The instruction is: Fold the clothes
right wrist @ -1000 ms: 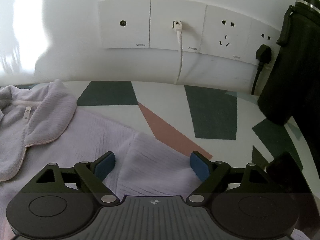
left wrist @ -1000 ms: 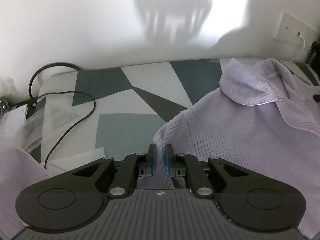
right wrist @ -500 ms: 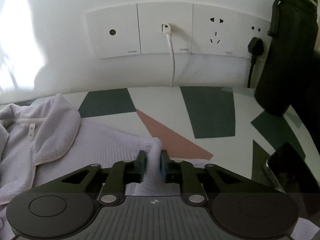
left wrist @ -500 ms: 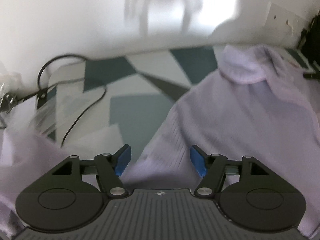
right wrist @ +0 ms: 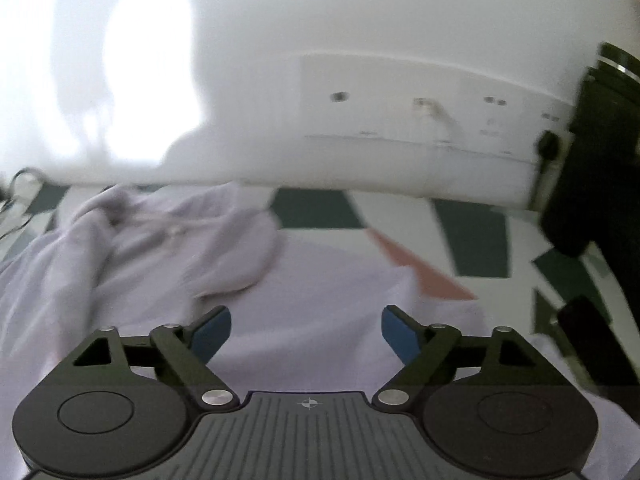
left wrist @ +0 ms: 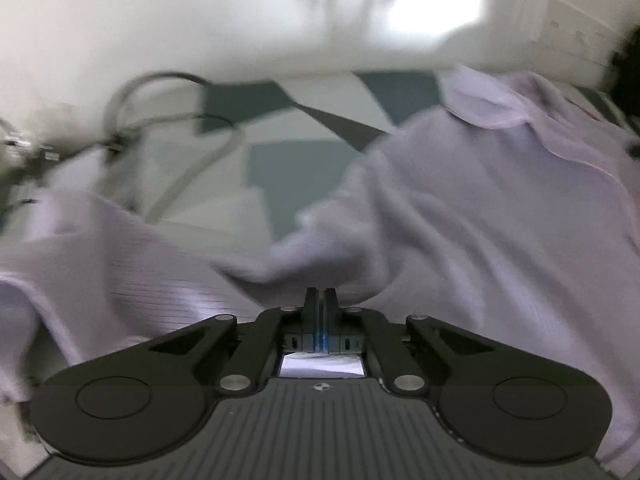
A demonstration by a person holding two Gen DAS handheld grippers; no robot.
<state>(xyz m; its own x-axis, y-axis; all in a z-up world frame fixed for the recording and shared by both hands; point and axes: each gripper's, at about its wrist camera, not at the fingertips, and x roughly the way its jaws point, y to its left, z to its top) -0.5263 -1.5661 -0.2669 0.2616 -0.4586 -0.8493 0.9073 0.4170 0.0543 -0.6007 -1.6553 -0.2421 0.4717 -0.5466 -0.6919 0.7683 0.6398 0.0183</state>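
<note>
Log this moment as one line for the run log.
task: fold clothes | left gripper: shut on lilac shirt | right gripper: open over shirt, not gripping | surface: patterned tablecloth | both views motion-blurred

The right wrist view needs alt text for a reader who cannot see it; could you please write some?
The right gripper hangs open over a crumpled lilac garment on a table patterned in green, white and pink. Behind it, a white wall carries a row of sockets, and a tall black bottle stands at the right; the picture is motion-blurred.
</note>
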